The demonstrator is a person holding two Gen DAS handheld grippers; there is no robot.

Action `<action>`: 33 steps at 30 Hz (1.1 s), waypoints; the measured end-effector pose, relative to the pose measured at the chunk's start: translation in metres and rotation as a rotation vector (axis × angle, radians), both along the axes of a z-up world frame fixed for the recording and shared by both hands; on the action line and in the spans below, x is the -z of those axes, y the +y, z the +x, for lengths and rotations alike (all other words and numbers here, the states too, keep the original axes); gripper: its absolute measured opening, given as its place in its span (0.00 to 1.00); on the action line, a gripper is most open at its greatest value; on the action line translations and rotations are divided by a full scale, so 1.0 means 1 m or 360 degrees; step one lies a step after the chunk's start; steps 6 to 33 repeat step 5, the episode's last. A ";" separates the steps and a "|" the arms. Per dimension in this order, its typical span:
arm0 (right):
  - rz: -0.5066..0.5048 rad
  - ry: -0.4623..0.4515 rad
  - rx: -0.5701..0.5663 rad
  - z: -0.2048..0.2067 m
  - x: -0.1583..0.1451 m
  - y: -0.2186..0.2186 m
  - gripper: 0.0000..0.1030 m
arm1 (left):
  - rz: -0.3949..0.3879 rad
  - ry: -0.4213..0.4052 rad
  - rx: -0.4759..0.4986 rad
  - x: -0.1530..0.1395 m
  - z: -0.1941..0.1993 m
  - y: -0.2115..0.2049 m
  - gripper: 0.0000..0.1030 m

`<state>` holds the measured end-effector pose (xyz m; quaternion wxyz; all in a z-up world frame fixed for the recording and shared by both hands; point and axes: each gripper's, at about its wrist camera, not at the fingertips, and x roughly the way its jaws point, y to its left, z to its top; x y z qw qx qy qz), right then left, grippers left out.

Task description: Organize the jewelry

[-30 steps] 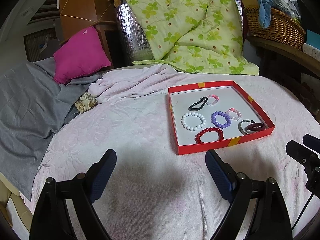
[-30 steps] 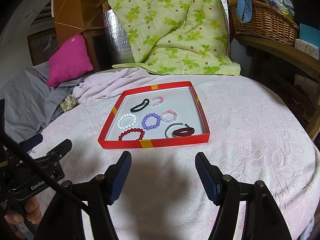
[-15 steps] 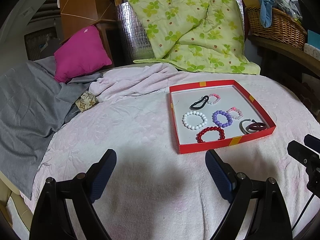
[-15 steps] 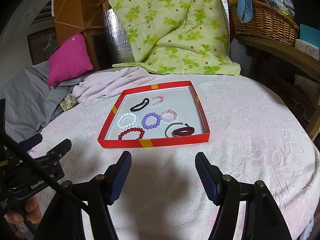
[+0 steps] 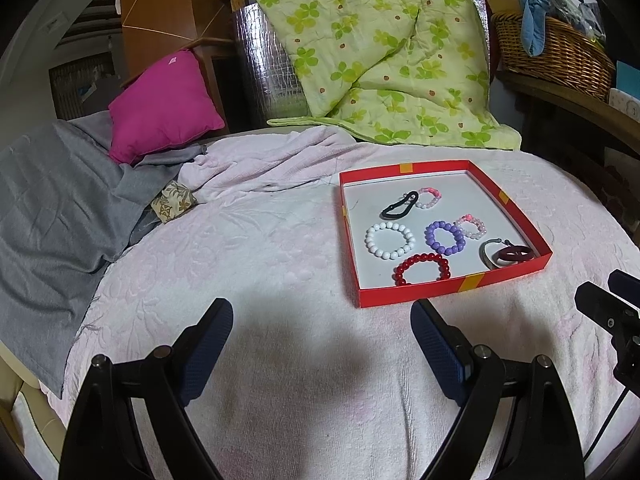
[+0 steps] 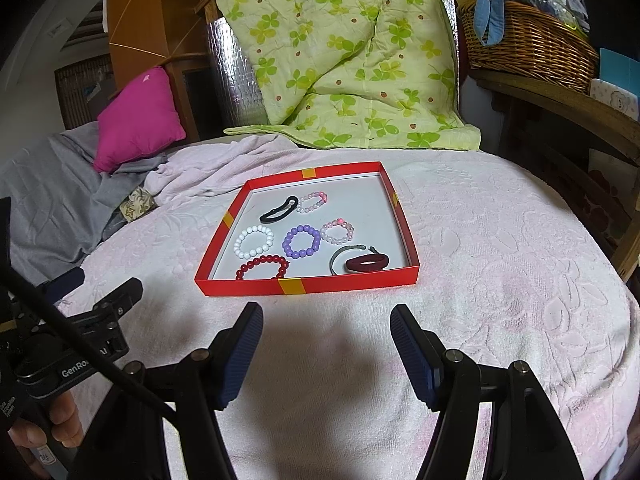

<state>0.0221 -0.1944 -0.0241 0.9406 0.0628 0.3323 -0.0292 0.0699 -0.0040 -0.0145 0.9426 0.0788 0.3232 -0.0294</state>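
A pale pink towel [image 6: 500, 280] covers the bed where my red tray [image 6: 312, 286] sits, holding the beaded bracelets [image 6: 301, 242]. Both my left tool [image 5: 322, 344] and right tool [image 6: 326, 346] hang apart, empty. The beads look light, slippery, loosely strung; I'd pinch across one strand.

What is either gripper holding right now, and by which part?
Nothing. The left gripper and right gripper are both open and empty above the pink blanket; all the bracelets lie in the red tray.
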 end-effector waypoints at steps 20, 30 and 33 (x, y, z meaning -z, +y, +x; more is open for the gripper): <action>-0.0020 -0.0003 0.0005 0.000 0.001 -0.002 0.68 | 0.0001 -0.0018 0.0039 0.001 -0.001 -0.003 0.88; -0.0020 -0.0003 0.0005 0.000 0.001 -0.002 0.68 | 0.0001 -0.0018 0.0039 0.001 -0.001 -0.003 0.88; -0.0020 -0.0003 0.0005 0.000 0.001 -0.002 0.68 | 0.0001 -0.0018 0.0039 0.001 -0.001 -0.003 0.88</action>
